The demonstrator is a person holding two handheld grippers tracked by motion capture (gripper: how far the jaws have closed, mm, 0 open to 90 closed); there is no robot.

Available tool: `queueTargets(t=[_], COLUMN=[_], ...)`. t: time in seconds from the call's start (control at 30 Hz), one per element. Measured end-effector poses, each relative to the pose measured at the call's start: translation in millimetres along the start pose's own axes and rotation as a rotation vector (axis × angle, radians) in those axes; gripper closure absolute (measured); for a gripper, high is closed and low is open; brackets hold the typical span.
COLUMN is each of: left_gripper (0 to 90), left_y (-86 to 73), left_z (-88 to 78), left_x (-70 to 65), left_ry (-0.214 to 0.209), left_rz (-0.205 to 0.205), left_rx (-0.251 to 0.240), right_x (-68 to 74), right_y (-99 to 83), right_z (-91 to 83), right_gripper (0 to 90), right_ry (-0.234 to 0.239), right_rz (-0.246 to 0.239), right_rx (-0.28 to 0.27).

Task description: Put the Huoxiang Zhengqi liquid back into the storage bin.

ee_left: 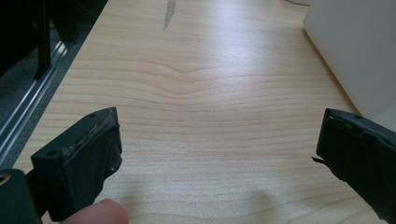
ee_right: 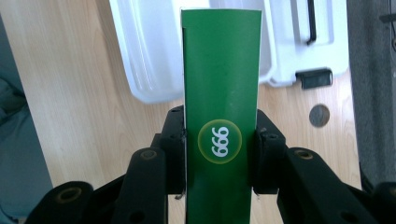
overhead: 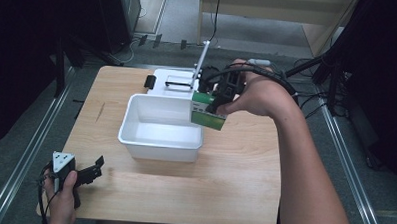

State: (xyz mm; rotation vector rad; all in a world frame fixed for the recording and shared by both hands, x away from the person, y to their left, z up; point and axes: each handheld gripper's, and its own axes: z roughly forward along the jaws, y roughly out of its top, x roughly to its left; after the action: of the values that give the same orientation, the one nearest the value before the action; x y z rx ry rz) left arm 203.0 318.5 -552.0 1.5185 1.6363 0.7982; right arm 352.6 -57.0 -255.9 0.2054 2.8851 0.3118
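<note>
The white tub (overhead: 161, 128) sits near the middle of the worktop (overhead: 234, 183), open side up, and serves here as the landmark. At its far right corner the right gripper (overhead: 218, 98) holds a green carton (overhead: 206, 112) above the rim, raised off the worktop. In the right gripper view the carton (ee_right: 222, 93) stands lengthwise between the two jaws, which press on its two narrow sides at the level of a round "999" mark; the long green face points away from the camera toward the tub (ee_right: 149, 60) below. Clamping it across the narrow width probably gives the jaws a span they can close on firmly, and leaves the free end of the carton leading toward the tub. Whether the carton is going in or coming out cannot be told.

Behind the tub lies its white lid (overhead: 175, 81), flat on the worktop with a dark handle and a black clip (overhead: 150, 81), seemingly set aside so that the tub's mouth is free.

The left gripper (overhead: 89, 172) rests at the near left corner of the worktop, well apart from the tub, its jaws spread wide with nothing but bare wood (ee_left: 210, 116) between them. It appears parked out of the way while the right hand (overhead: 259, 96) works.
</note>
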Motion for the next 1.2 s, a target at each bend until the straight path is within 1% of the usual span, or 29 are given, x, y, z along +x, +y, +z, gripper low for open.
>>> queueTargets(t=[0.13,0.17,0.2,0.23,0.27,0.37,0.4,0.43,0.47,0.5,0.53,0.57,0.63,0.73,0.77,0.8,0.83,0.93,0.97,1.0,1.07,1.13,1.2], left_gripper=[1.1,1.1,1.1,1.1,1.1,1.1,1.1,1.0,1.1,1.1,1.1,1.1,1.1,1.1,1.1,1.1,1.1,1.1,1.1,1.1,1.1,1.0,1.1], left_y=[0.1,0.1,0.1,0.1,0.1,0.1,0.2,0.2,0.1,0.1,0.1,0.1,0.1,0.1,0.1,0.1,0.2,0.1,0.2,0.3,0.3,0.2,0.3], left_z=[0.2,0.2,0.2,0.1,0.1,0.1,0.2,0.2,0.3,0.3,0.3,0.3,0.4,0.4,0.4,0.4,0.4,0.7,0.7,0.6,0.4,0.3,0.3], left_x=[0.0,0.1,0.1,0.2,0.2,0.5,0.6,0.6,0.6,0.6,0.7,0.7,0.8,0.8,0.8,0.7,0.7,0.5,0.7,0.6,0.8,0.8,0.8], left_ry=[-0.002,-0.002,-0.003,-0.003,-0.003,-0.005,-0.005,-0.006,-0.006,-0.006,-0.007,-0.007,-0.007,-0.007,-0.007,-0.007,-0.007,-0.007,-0.007,-0.007,-0.008,-0.008,-0.008], left_rz=[0.0,-0.001,-0.001,-0.002,-0.002,-0.003,-0.003,-0.003,-0.003,-0.003,-0.003,-0.003,-0.004,-0.003,-0.003,-0.003,-0.002,-0.005,-0.003,-0.002,-0.001,-0.002,-0.003], left_rx=[0.002,0.001,0.002,0.003,0.003,0.004,0.004,0.004,0.003,0.003,0.003,0.003,0.004,0.004,0.004,0.004,0.004,0.002,0.003,0.005,0.006,0.007,0.007], right_x=[2.3,2.9,4.0,3.8,4.6,5.8,5.6,6.5,6.4,6.4,7.0,7.0,6.3,5.2,5.2,5.4,5.1,5.5,5.5,5.3,4.9,4.1,4.0], right_y=[20.0,24.7,29.1,33.3,38.2,46.7,49.2,51.4,53.2,53.2,55.7,55.7,55.8,52.9,52.9,50.1,49.3,46.2,46.2,44.7,44.4,42.7,41.8], right_z=[0.7,2.3,3.6,6.1,8.8,15.9,18.4,20.5,23.2,23.2,28.9,28.9,36.5,45.9,45.9,52.7,55.3,64.8,64.8,71.8,74.3,85.4,91.2], right_gripper=[65.1,65.1,65.1,65.1,65.1,65.1,65.1,65.1,65.0,65.0,65.0,65.0,65.0,65.0,65.0,65.0,65.0,65.0,65.0,65.0,65.0,65.0,65.0], right_ry=[0.003,0.01,0.011,0.016,0.018,0.031,0.035,0.041,0.045,0.045,0.054,0.054,0.045,0.04,0.04,0.041,0.043,0.053,0.053,0.056,0.056,0.063,0.066], right_rz=[-0.026,-0.036,-0.033,-0.05,-0.055,-0.069,-0.082,-0.081,-0.096,-0.096,-0.114,-0.114,-0.138,-0.145,-0.145,-0.14,-0.149,-0.151,-0.151,-0.148,-0.154,-0.153,-0.15], right_rx=[-0.008,-0.01,-0.002,-0.006,-0.003,-0.003,-0.005,-0.002,-0.007,-0.007,0.002,0.002,0.014,0.018,0.018,0.03,0.03,0.024,0.024,0.024,0.024,0.023,0.024])
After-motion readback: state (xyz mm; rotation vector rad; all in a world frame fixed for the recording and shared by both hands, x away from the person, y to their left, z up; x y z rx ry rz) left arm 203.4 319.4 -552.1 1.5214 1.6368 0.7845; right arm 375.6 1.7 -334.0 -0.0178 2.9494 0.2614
